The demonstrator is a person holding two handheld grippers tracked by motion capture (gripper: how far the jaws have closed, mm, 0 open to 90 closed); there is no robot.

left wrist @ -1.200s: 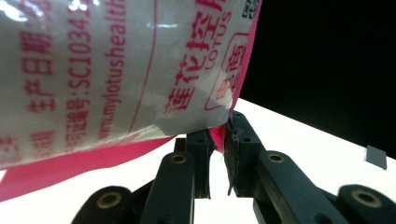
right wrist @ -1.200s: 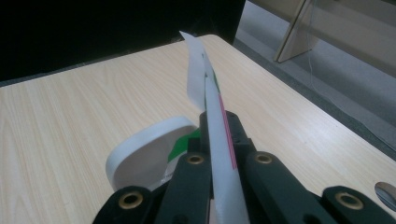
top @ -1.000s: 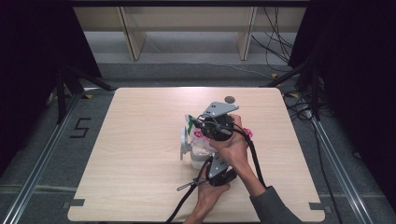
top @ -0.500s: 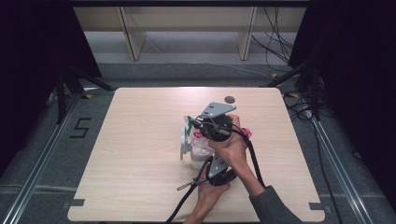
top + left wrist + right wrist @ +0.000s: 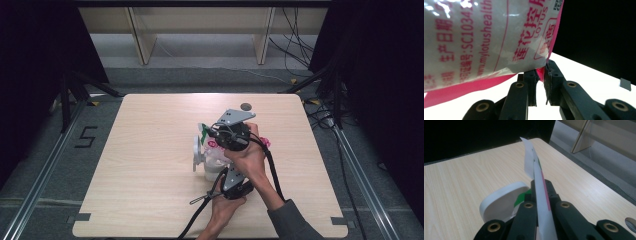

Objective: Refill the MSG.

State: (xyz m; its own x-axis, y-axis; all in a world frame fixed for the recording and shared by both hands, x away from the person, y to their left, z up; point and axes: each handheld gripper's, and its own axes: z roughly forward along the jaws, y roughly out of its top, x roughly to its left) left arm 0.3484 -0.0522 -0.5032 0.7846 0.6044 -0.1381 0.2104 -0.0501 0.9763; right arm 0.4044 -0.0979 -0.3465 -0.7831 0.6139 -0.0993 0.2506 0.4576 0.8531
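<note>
A pale wooden table (image 5: 150,165) with rounded corners fills the middle of the high view, ringed by dark floor and metal rails. Just right of its centre a person's two hands work close together, one nearer than the other. Between them is a white plastic pouch with pink edges and red printed lettering (image 5: 486,37), held up off the tabletop; in the high view it shows as a crumpled white and pink bundle (image 5: 212,155) with a green patch at its far left. The right gripper (image 5: 541,192), the farther one with the grey three-cornered plate on top, has its black jaws clamped flat on the pouch's thin white edge, which runs upright between them. The left gripper (image 5: 541,75), nearer the table's front edge, pinches the pink bottom corner of the pouch between its tips. A small dark round disc (image 5: 245,106) lies near the far edge.
</note>
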